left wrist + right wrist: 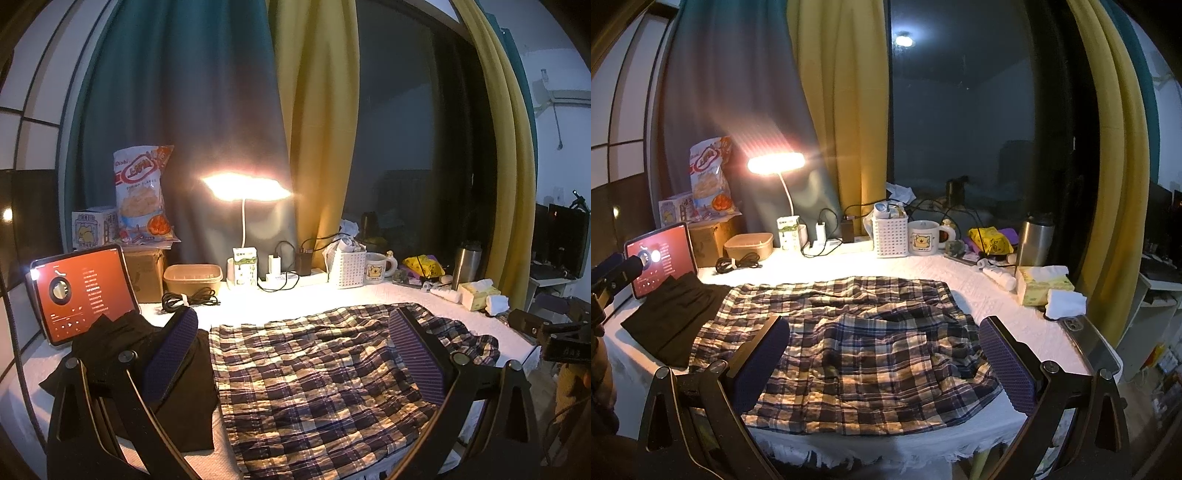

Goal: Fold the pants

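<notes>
So the plaid checked pants [849, 343] in navy, cream and brown are spread flat and rumpled across the middle of the table with the white textured cloth [997, 295], their near hem right at the front edge. The left gripper [291, 354] hangs above them with its purple-padded fingers spread wide and nothing between them, and the right gripper [882, 362] is the same deal, wide apart and empty over the right half of the pants. Just beside the pants on the left is a folded black garment [672, 317], its edge touching the plaid fabric, and a tablet with a red screen [83, 291] leans behind it at the left edge. The back edge is pretty crowded: a lit desk lamp with a white stem [245, 188], a brown shallow tub [192, 277], a coiled black cable [188, 297], a white perforated basket [890, 234], a cartoon mug [925, 238] and a steel tumbler [1036, 236]. Near the right edge sits a yellow tissue box [1043, 284] with a white rolled cloth [1065, 303] beside it, both close to the pants' right side but apart from them.
</notes>
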`<move>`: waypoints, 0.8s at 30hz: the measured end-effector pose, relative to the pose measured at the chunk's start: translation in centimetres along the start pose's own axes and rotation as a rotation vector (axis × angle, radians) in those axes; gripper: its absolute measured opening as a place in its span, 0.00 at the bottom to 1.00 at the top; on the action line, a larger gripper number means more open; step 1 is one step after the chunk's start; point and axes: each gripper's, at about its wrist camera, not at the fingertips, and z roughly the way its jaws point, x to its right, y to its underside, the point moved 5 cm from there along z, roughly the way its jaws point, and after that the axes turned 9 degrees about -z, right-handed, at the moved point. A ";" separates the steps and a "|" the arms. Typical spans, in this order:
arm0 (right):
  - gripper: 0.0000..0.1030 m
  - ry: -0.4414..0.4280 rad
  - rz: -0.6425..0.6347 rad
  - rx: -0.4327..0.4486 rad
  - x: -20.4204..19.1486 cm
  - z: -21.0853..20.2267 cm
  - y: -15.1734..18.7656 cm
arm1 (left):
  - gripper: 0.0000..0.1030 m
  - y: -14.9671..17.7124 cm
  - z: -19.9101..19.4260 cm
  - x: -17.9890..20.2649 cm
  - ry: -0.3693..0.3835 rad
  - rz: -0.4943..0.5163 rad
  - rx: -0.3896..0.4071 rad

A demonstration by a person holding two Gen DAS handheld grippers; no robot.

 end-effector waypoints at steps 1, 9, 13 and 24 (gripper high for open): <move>1.00 -0.001 -0.001 -0.004 0.1 0.3 0.1 | 0.99 0.3 0.5 0.0 -0.005 0.004 -0.017; 1.00 0.000 0.003 -0.060 1.8 3.9 0.6 | 0.99 2.1 4.5 -1.5 -0.057 0.018 -0.122; 1.00 -0.001 -0.002 -0.098 2.6 6.3 0.8 | 0.99 2.9 6.8 -2.7 -0.087 0.028 -0.181; 1.00 0.006 0.012 -0.183 5.3 13.4 0.7 | 0.99 3.1 14.8 -7.4 -0.146 -0.002 -0.318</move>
